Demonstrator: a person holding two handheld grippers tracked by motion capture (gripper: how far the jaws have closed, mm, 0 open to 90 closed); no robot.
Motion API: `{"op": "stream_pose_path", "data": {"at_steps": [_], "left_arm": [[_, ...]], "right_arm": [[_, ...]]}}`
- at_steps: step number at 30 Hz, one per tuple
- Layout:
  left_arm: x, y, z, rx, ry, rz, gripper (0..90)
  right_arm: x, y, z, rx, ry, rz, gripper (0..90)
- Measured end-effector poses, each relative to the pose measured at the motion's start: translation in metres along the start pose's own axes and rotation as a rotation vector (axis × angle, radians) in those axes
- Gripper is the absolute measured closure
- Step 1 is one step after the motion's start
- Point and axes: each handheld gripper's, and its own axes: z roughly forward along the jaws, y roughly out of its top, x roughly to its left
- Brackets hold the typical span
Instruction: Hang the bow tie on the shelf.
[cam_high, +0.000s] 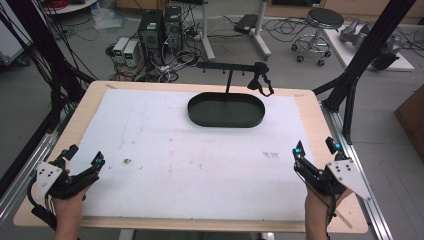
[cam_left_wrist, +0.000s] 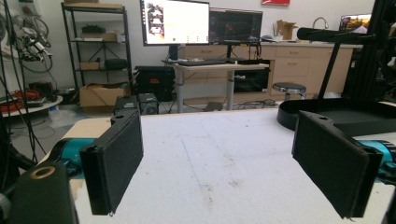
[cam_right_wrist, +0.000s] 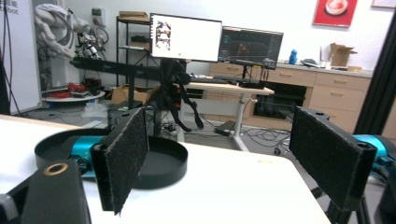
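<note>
- A lab room with monitors, shelves and cabinets lies behind a white-topped counter (cam_high: 165, 155) with a wooden rim; the white top is scuffed and bare apart from what stands at its far edge.
- The left claw (cam_high: 84, 156) sits at the near left corner of the counter, its jaws spread wide, with nothing between them and nothing touching its pads (cam_left_wrist: 116, 158).
- The right claw (cam_high: 316, 147) sits at the near right corner, its jaws likewise wide apart, holding and touching nothing.
- Outward from both, a black oval tray (cam_high: 226, 110) stands at the middle of the far edge, its long axis running along that edge, left to right.
- Behind the tray rises a black stand (cam_high: 228, 67) with a crossbar; a dark strap (cam_high: 261, 84) hangs from the bar's right end, above the tray's right end.
- The tray lies ahead and inward of each claw, well apart from both: forward-right of the left one, forward-left of the right one.
- By my reading, the right claw is somewhat nearer the strap and the tray's right end, so a reach there would suit that hand; the tray's left end falls about equally far from either.
</note>
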Motion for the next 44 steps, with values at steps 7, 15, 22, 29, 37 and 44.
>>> {"op": "stream_pose_path", "data": {"at_steps": [7, 15, 22, 29, 37, 44], "left_arm": [[-0.005, -0.002, 0.000, 0.014, -0.006, 0.017, 16.8], [-0.011, -0.004, 0.000, 0.021, -0.019, 0.035, 16.7], [-0.012, -0.005, -0.002, 0.010, -0.018, 0.038, 16.5], [-0.012, -0.005, -0.004, 0.009, -0.015, 0.040, 16.4], [-0.012, -0.006, -0.003, 0.015, -0.018, 0.040, 16.4], [-0.011, -0.004, -0.003, 0.020, -0.022, 0.039, 16.4]], "right_arm": [[-0.004, -0.032, -0.016, 0.043, 0.014, 0.015, 17.0], [0.002, -0.040, -0.020, 0.055, 0.031, 0.002, 16.8], [0.002, -0.048, -0.019, 0.063, 0.040, 0.007, 16.1], [-0.001, -0.051, -0.019, 0.064, 0.044, 0.019, 14.5], [-0.001, -0.053, -0.017, 0.085, 0.047, 0.022, 12.3], [0.001, -0.053, -0.014, 0.105, 0.047, 0.021, 11.8]]}}
